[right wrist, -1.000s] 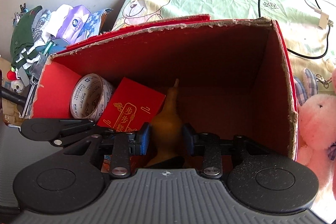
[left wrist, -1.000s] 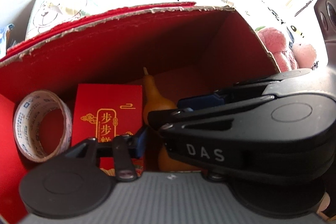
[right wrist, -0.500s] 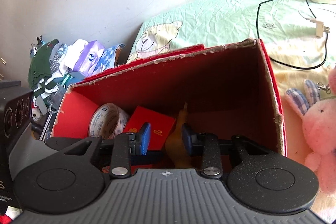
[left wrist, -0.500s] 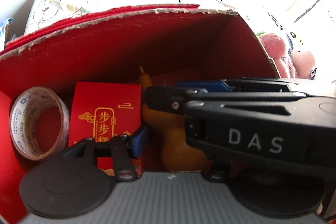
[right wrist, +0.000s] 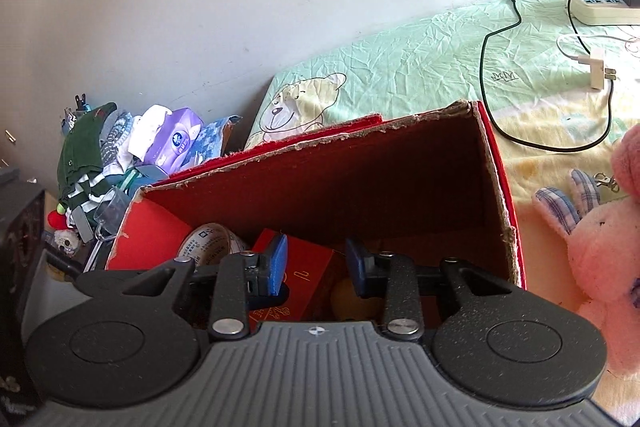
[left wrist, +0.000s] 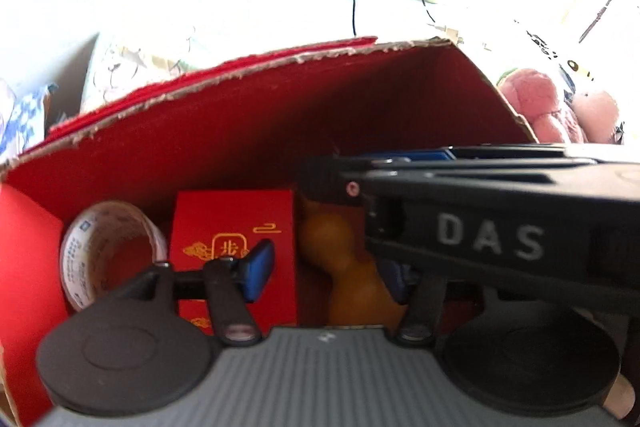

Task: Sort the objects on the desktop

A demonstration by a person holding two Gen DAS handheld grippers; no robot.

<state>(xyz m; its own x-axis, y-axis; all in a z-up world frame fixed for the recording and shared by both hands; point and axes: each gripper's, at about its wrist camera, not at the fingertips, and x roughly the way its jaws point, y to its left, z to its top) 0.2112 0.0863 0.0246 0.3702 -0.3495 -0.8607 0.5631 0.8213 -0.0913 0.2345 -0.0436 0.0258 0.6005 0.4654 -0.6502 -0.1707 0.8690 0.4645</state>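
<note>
While clearing the red box (right wrist: 496,187): right gripper (right wrist: 316,267) parted, empty; left gripper (left wrist: 328,275) parted, empty. Gourd (left wrist: 344,267) inside, near wall, beside envelope (left wrist: 236,223), tape roll (left wrist: 108,251). Lift straight, avoid rim.

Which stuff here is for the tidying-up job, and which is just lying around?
For the job: red box, tape roll, red envelope, yellow gourd, pink plush bunny.

Just lying about: power strip, black cable, tissue pack, clothes pile.
</note>
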